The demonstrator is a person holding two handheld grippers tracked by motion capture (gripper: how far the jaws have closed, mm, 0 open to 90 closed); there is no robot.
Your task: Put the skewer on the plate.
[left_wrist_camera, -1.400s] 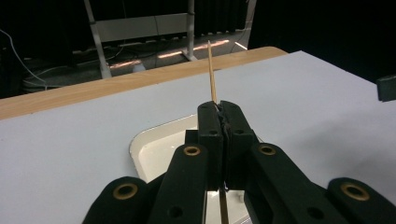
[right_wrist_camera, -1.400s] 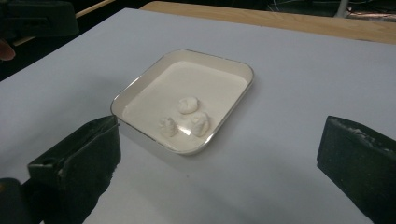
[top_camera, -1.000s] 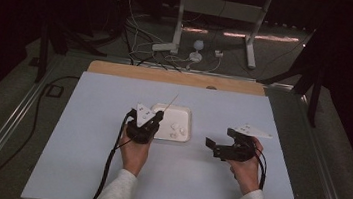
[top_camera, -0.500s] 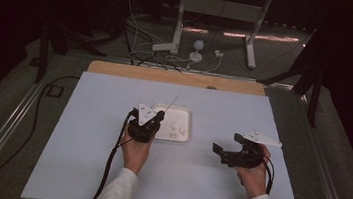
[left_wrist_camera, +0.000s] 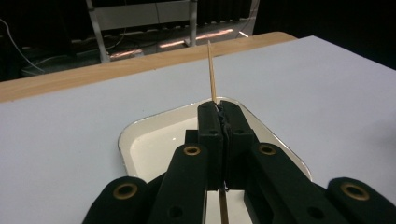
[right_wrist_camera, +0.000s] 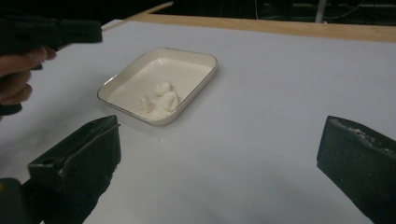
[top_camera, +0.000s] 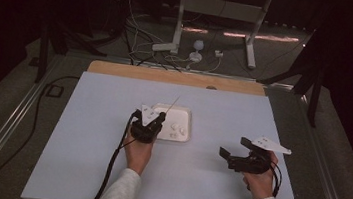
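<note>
White sheeting covers the tabletop (top_camera: 81,169), with a strip of bare wood along its far edge; the high view alone takes in the whole of it and the metal stand and cables on the floor beyond. Near the middle sits a shallow cream tray (top_camera: 185,114), and the right gripper view shows what the left gripper view hides behind its jaws: three small white lumps (right_wrist_camera: 159,99) lying close together on the tray floor. The left claw (left_wrist_camera: 219,114), at the tray's near left edge, is clamped on a thin wooden skewer (left_wrist_camera: 211,70) that points up and away over the tray. The right claw (top_camera: 232,156) rests well apart to the tray's right, jaws spread wide around nothing
</note>
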